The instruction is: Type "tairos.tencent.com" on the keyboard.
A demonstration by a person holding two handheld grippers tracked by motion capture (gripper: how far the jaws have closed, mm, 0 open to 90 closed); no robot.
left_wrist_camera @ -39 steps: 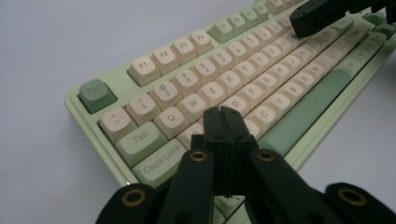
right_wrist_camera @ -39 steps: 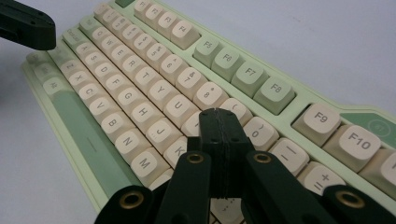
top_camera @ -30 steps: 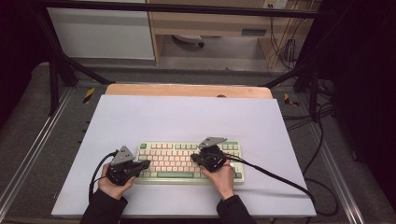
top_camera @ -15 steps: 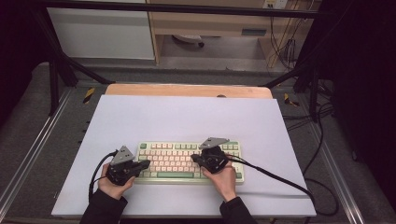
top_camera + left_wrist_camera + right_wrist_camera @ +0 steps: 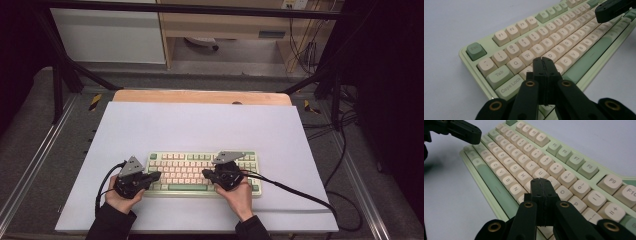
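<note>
Nearest the camera in the high view, two forearms in dark sleeves come in from the bottom edge, each hand wrapped around a set of tongs. The left tongs (image 5: 156,175) are held at the keyboard's left end, and their jaws are pressed together with nothing between them; in the left gripper view the closed tips (image 5: 544,60) are poised over the home row, just past the Caps Lock key (image 5: 509,86), though contact with a keycap cannot be told. The right tongs (image 5: 206,173) are likewise pressed shut and empty, and in the right gripper view their tips (image 5: 541,181) are seen over the letter keys right of centre, near the H and the N.

The keyboard (image 5: 195,161), pale green with cream keycaps, lies flat on the desk (image 5: 200,125) near its front edge, roughly centred between the hands. Compared with the pictures of a second ago, almost nothing has been altered: the keyboard has not been shifted, the left tongs are kept in place, and the right tongs have been nudged only slightly. This stillness is judged to mean that keys are being picked out and pressed with closed tips, not that the keyboard is being moved.

Beyond the keyboard, a wooden strip (image 5: 200,96) edges the desk's far side, and cables (image 5: 345,150) are strewn on the floor at the right.
</note>
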